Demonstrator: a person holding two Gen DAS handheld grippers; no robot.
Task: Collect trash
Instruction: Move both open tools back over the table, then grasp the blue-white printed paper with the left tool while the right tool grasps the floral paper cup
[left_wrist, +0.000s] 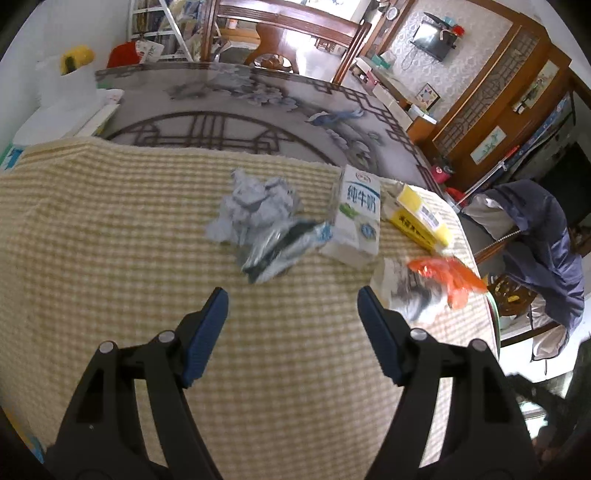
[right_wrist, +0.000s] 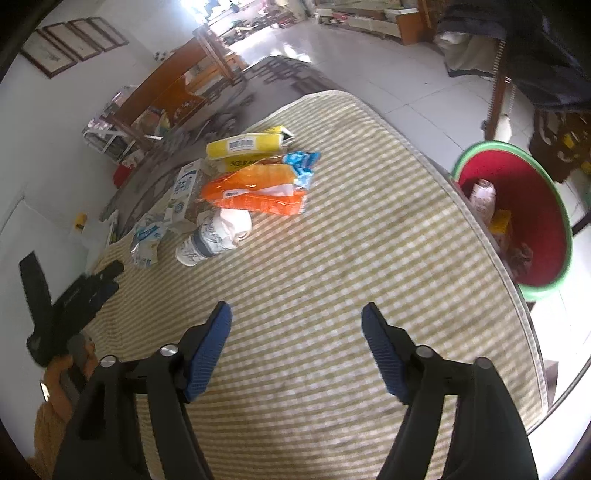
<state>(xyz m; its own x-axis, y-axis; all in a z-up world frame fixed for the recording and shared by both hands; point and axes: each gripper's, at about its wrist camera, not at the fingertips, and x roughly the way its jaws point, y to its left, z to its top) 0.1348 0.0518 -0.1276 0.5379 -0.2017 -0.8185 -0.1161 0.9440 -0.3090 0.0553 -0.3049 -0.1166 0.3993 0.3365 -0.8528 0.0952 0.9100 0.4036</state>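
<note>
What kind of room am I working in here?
Most likely a home dining or living room: carved wooden chairs stand behind the round table with its checked cloth, a small wall-mounted TV hangs opposite, and the floor is white tile.

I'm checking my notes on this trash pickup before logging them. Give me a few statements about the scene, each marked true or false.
1. Both the left gripper and the right gripper have open jaws with nothing between them. True.
2. The red bin is empty. False: some trash already lies inside it.
3. The milk carton lies on the checked cloth. True.
4. The orange packet is inside the bin. False: it lies on the cloth among the other trash.
5. The bin stands on the cloth. False: it stands beside the table, past the cloth's edge.
</note>
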